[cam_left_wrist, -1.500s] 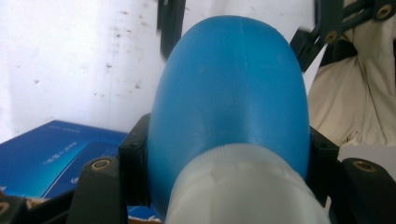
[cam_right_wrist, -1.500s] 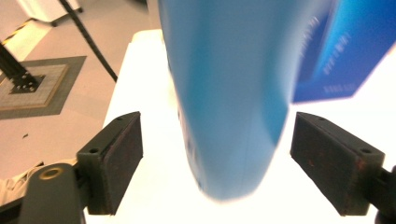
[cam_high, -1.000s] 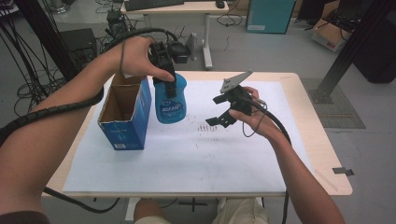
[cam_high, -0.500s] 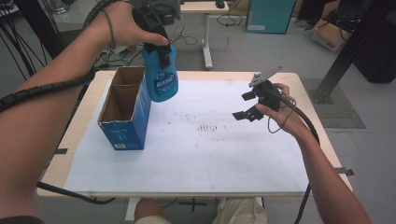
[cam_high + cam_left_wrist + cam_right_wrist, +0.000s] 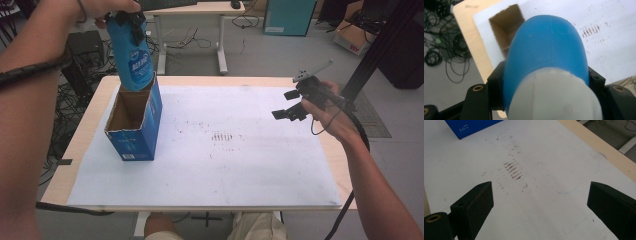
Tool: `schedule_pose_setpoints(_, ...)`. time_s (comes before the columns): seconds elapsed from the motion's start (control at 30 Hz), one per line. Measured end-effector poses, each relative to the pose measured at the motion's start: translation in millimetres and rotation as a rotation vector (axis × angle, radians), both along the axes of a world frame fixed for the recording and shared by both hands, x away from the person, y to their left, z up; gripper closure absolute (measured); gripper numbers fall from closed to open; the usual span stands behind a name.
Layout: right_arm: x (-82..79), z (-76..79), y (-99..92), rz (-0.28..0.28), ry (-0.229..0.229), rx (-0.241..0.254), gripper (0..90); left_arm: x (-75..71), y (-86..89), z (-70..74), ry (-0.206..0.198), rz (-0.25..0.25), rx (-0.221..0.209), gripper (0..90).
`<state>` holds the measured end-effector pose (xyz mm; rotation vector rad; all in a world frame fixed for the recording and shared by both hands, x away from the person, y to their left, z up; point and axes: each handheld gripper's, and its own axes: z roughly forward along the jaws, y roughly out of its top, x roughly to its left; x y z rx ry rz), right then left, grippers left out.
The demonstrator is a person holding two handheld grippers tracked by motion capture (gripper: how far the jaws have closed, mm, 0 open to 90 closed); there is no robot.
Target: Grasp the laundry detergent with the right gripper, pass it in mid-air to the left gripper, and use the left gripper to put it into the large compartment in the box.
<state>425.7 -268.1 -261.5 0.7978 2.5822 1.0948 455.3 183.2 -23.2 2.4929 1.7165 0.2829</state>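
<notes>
A blue bottle [image 5: 131,55] with white lettering hangs upright above the open top of a blue carton [image 5: 134,120] at the table's left. My left gripper [image 5: 131,20] is shut on the bottle's upper part. In the left gripper view the bottle [image 5: 546,50] bulges between the two black jaws, its pale cap end nearest the camera, with the carton's open mouth [image 5: 505,30] below it. My right gripper [image 5: 292,105] hovers open over the table's right side, nothing between its jaws. The right gripper view looks down on the white sheet [image 5: 536,182] and a corner of the carton [image 5: 471,127].
The white sheet [image 5: 225,145] on the wooden table [image 5: 90,115] carries brown scuff marks [image 5: 220,135] near its middle. Cables [image 5: 70,90] lie on the floor at the left. A desk [image 5: 200,10] and a teal cabinet [image 5: 287,15] stand behind the table.
The left gripper has lifted the bottle off the sheet and carried it left, up over the carton's mouth. The right gripper has drifted to the right and a little up, still open.
</notes>
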Motion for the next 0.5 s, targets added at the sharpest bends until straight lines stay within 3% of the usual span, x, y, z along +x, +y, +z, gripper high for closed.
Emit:
schedule_pose_setpoints(0.23, -5.7, 8.7, -1.9, -0.002, -0.016, -0.02, 6.6, -2.0, 17.7, 6.8, -0.01, 0.12, 0.004, 37.4)
schedule_pose_setpoints(0.5, -10.2, 14.0, -2.5, -0.01, -0.026, -0.034, 6.6, -5.7, 37.0, 13.1, -0.053, 0.272, -0.043, 37.4)
